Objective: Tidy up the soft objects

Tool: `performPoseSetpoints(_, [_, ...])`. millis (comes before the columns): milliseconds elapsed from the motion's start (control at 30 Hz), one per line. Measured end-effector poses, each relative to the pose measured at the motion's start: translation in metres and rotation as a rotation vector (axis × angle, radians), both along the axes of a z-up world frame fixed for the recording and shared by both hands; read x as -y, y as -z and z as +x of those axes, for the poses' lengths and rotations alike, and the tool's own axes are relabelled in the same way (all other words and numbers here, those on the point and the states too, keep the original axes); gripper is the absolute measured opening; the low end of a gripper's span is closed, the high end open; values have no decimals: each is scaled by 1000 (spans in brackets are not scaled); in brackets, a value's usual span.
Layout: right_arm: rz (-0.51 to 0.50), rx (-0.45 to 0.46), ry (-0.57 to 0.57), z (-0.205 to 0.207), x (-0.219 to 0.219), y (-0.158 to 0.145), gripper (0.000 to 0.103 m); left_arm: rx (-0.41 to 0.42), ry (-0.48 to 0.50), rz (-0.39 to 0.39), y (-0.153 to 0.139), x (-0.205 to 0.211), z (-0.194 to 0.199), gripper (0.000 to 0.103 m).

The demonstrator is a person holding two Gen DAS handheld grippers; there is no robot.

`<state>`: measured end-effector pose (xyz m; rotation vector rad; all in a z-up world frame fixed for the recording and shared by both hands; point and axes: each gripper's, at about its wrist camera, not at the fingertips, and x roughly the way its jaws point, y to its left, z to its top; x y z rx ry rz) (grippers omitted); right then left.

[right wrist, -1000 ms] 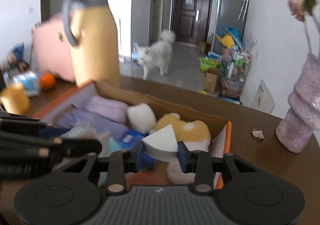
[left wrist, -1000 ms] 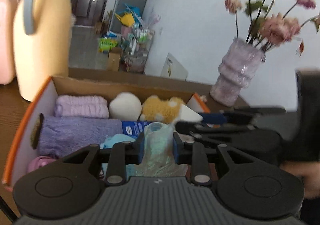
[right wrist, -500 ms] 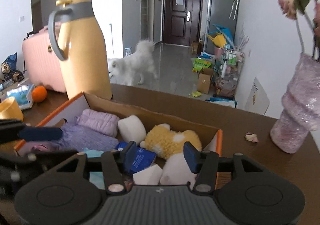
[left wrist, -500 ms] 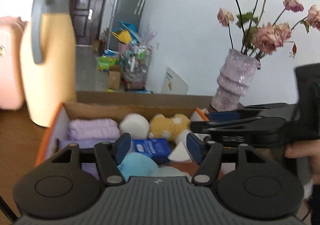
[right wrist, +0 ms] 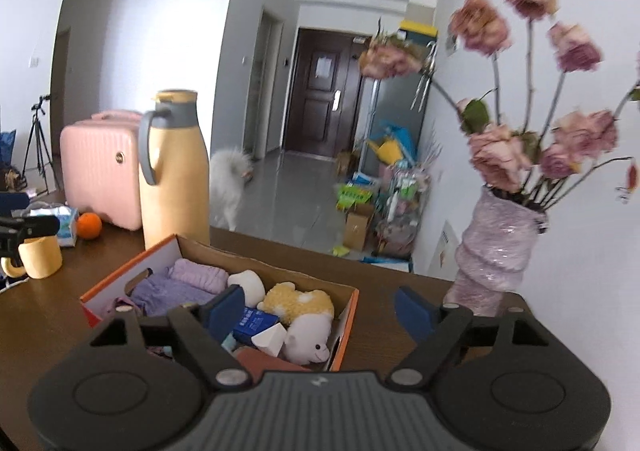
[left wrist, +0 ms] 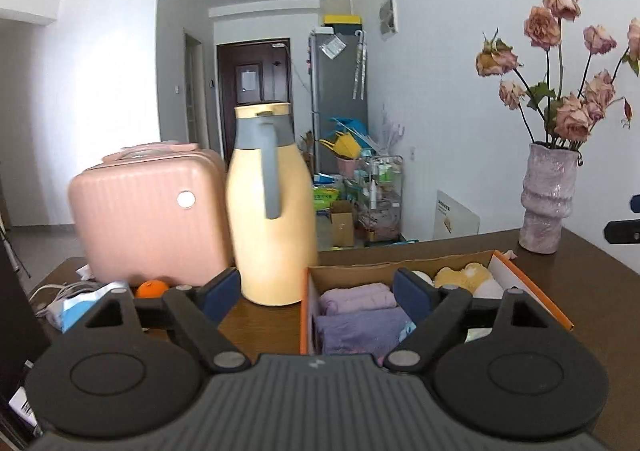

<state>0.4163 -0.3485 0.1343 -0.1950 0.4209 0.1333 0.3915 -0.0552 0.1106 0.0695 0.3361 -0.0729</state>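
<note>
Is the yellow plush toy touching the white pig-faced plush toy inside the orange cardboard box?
Touching. The right wrist view shows the yellow plush toy resting directly against the white plush toy, no gap between.

White walls (left wrist: pixel 460 63), grey tiled floor (right wrist: pixel 304 187), dark door (right wrist: pixel 320 99) beyond brown table (left wrist: pixel 592 271).

Left gripper (left wrist: pixel 316 289): dark grey ribbed housing, small pale logo at centre, two round black discs either side, black angled linkage arms with silver pivot screws, triangular cut-outs, navy blue pads (left wrist: pixel 412 291). Right gripper (right wrist: pixel 320 307): identical build, same ribbed grey body, silver screws, navy fingers (right wrist: pixel 224 309).
</note>
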Motion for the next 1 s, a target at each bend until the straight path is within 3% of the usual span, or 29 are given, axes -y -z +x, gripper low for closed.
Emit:
performPoseSetpoints(467, [86,154,47,-97,-21,6,89,114,-16,-45,-10,-9,-95,91])
performPoseSetpoints(600, [115,188,43,-135,-28,24,90,156,-37,-43,6,-10,-137,91])
performPoseSetpoints(800, [151,182,38,-202,-40,72,90,145,-29,-47,50,-12,-207,92])
performPoseSetpoints(1000, [144,172,36,-279,-59,107,93,147,-23,-93,72,-28,-272,97])
